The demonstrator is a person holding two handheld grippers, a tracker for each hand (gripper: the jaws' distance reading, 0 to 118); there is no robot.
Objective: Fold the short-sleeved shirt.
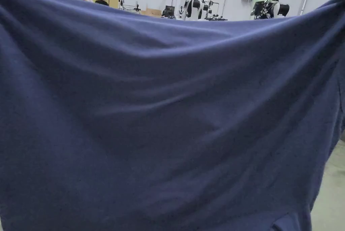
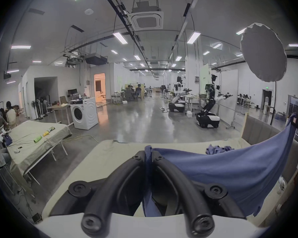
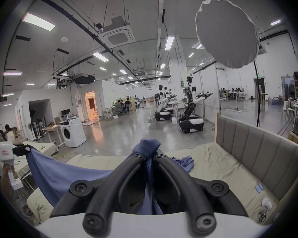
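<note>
Folding has not begun: you hold the shirt (image 1: 168, 124) spread in the air above the bed (image 3: 213, 164), left gripper (image 2: 148, 153) and right gripper (image 3: 149, 154) each clamped on its upper edge.

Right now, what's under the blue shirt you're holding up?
Under the spread blue cotton shirt, pinched at each end by the left gripper and right gripper, lies a beige-sheeted bed with a crumpled blue garment. The bedding directly behind the cloth is covered.

left gripper (image 2: 148, 157) and right gripper (image 3: 149, 155) raised apart, both jaw pairs clamped on shirt (image 1: 168, 124) fabric
</note>
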